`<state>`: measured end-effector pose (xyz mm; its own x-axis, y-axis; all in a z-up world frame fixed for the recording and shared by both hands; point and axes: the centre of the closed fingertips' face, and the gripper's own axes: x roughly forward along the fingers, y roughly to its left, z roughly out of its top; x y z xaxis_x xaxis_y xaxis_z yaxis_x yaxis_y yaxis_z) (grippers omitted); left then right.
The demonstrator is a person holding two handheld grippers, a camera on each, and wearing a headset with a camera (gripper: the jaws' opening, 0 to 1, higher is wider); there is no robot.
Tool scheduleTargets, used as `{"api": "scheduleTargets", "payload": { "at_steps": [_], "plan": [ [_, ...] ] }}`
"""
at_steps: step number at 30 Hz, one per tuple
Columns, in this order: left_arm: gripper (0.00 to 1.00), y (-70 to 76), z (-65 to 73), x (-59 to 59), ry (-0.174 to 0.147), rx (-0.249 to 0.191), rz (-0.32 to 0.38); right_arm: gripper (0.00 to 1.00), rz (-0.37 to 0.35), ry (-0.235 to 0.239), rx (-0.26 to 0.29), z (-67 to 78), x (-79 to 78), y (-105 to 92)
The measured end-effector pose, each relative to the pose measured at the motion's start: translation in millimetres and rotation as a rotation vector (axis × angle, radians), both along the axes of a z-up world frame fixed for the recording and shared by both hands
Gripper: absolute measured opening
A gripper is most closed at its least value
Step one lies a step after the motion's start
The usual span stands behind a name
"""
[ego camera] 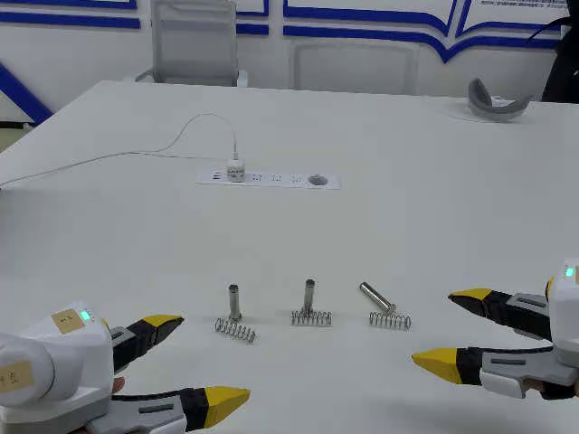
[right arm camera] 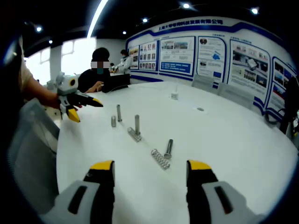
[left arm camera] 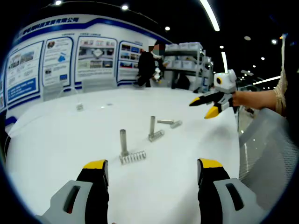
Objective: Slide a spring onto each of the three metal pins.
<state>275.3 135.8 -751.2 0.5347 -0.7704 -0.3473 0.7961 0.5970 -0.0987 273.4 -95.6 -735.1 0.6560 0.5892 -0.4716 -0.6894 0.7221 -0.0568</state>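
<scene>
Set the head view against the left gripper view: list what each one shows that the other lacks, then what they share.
Head view: a grey chair behind the table and a grey curved object near its far right edge. Left gripper view: wall posters, shelves and a person standing at the back. Shared: three pins, two upright and one lying, a loose spring beside each, and the left gripper and right gripper, jaws open.

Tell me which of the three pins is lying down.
The rightmost pin in the head view lies on its side; the other two stand upright.
</scene>
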Motion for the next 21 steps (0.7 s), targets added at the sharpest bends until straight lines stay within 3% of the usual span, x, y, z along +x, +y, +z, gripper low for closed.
{"api": "scheduleTargets", "payload": {
  "at_steps": [21],
  "plan": [
    [0.79,0.2,4.1,4.0,-0.007,-0.011,0.008,0.6,-0.03,0.001,0.015,5.5,7.4,-2.1]
  ]
}}
